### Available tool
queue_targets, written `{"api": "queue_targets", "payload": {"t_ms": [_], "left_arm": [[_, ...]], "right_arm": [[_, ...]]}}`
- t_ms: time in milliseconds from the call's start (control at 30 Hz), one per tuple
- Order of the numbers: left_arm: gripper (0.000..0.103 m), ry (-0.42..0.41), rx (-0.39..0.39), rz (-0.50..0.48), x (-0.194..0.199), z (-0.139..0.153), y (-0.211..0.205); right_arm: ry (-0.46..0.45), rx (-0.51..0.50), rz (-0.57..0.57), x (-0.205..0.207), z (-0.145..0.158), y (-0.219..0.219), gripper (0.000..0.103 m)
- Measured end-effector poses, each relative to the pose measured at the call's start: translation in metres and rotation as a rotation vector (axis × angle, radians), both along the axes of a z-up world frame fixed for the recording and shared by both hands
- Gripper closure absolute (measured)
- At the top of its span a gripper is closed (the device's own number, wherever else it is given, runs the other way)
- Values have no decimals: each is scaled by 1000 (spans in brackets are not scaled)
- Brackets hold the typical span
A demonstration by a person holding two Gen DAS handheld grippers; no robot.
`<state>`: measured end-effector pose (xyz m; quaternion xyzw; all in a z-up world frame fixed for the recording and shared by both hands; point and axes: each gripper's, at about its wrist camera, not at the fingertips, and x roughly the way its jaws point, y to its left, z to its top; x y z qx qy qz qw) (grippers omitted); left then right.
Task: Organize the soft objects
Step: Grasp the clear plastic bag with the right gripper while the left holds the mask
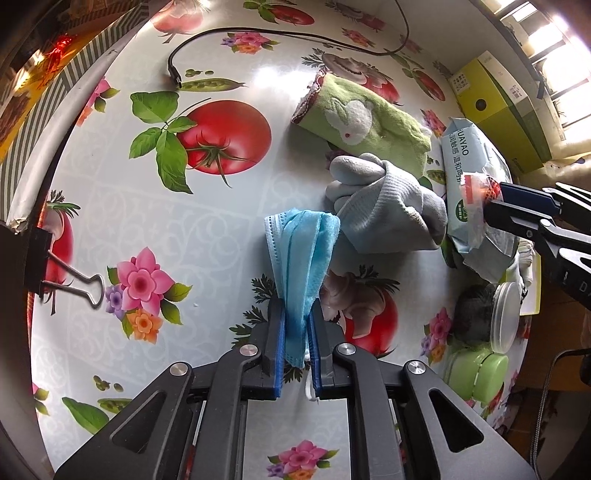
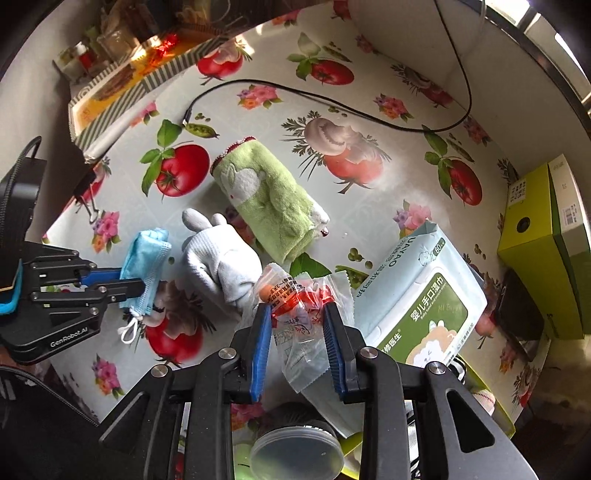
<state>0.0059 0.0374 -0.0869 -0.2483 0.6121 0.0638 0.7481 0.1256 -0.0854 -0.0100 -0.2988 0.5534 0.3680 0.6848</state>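
My left gripper [image 1: 297, 314] is shut on a folded blue face mask [image 1: 301, 266], which also shows in the right wrist view [image 2: 146, 254] with the left gripper [image 2: 142, 280] on it. A grey glove [image 1: 384, 206] [image 2: 218, 254] lies just beyond the mask. A rolled green towel with a white rabbit [image 1: 364, 123] [image 2: 269, 199] lies behind the glove. My right gripper [image 2: 297, 314] is closed on a clear plastic packet with red print [image 2: 295, 302]; it shows in the left wrist view [image 1: 489, 201] holding the packet [image 1: 474, 190].
A pack of wet wipes [image 2: 421, 295] [image 1: 465, 177] lies right of the glove. A yellow-green box [image 2: 546, 240] stands at the far right. A black cable [image 1: 280, 35] crosses the back of the floral tablecloth [image 1: 147, 221]. A binder clip [image 1: 74, 280] is at left. Jars [image 1: 484, 332] sit at the near right.
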Motion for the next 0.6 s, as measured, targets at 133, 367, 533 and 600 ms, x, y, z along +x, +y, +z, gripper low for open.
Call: {"api": "queue_targets", "payload": {"t_ms": [133, 367, 533, 600], "left_arm": [[93, -10, -4, 12, -2, 5, 3], [93, -32, -29, 33, -10, 16, 13], [93, -50, -31, 20, -11, 27, 9], [93, -56, -29, 9, -9, 31, 5]], "right_arm": [[21, 56, -45, -7, 9, -8, 76], [54, 128, -95, -28, 21, -20, 76], [82, 175, -144, -39, 26, -33, 76], [91, 189, -162, -42, 28, -38, 76]]}}
